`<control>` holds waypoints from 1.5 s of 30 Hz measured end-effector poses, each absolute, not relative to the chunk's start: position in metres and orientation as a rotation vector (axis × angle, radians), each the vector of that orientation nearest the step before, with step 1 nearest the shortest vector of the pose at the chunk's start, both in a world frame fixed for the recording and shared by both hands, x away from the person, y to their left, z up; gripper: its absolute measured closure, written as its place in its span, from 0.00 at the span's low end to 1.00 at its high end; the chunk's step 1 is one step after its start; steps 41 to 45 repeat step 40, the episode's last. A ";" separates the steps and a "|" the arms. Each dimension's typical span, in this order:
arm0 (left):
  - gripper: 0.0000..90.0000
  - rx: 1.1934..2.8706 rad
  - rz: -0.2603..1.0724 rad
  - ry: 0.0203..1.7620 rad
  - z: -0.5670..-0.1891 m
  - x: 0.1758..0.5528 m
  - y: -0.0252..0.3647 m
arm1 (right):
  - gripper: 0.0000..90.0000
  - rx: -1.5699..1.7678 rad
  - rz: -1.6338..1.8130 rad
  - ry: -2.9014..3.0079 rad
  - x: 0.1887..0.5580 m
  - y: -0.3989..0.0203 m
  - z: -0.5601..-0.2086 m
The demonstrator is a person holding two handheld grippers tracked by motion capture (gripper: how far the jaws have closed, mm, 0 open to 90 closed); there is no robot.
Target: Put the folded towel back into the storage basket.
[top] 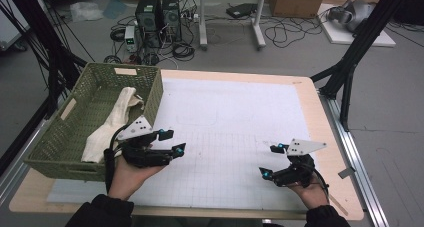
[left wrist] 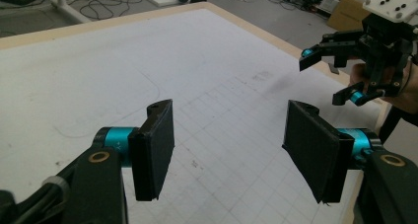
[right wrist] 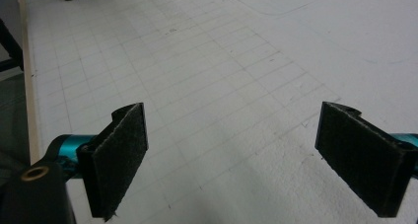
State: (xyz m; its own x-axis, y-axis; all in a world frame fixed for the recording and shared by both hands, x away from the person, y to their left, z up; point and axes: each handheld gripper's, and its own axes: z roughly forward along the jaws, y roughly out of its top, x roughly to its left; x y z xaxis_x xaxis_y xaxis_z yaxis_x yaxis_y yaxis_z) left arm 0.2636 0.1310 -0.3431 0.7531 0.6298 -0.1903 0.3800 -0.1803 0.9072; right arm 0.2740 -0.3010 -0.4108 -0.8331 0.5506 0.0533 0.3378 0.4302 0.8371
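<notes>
both grippers, left gripper (top: 171, 141) and right gripper (top: 270, 160), released, felt-padded jaws empty; high view adds woven green basket (top: 55, 146) holding cream cloth (top: 114, 122).

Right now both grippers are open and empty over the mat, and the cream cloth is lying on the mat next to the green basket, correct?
Not quite. The cream cloth lies inside the green basket, not on the mat, as the high view shows. The left gripper and right gripper are indeed open and empty.

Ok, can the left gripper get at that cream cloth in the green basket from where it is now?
Probably yes. The left gripper is open and empty, beside the basket. The cloth lies uncovered inside, and the basket has no lid. Only the basket's near wall stands between them, so the gripper would have to go over it.
</notes>
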 end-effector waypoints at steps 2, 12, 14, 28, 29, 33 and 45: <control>0.41 1.808 0.265 0.778 -0.346 0.262 0.126 | 0.13 0.778 1.361 2.455 0.274 -0.301 -0.411; 0.40 1.837 0.267 0.753 -0.357 0.257 0.106 | 0.13 0.770 1.361 2.459 0.274 -0.300 -0.412; 0.40 1.846 0.264 0.751 -0.361 0.257 0.103 | 0.13 0.768 1.361 2.456 0.274 -0.300 -0.412; 0.40 1.883 0.241 0.768 -0.389 0.258 0.091 | 0.13 0.760 1.358 2.462 0.274 -0.299 -0.413; 0.40 1.887 0.243 0.767 -0.390 0.258 0.091 | 0.13 0.761 1.360 2.462 0.274 -0.298 -0.413; 0.40 1.906 0.249 0.767 -0.396 0.258 0.090 | 0.13 0.757 1.355 2.474 0.274 -0.296 -0.414; 0.40 1.928 0.247 0.759 -0.402 0.257 0.087 | 0.13 0.745 1.356 2.477 0.272 -0.295 -0.415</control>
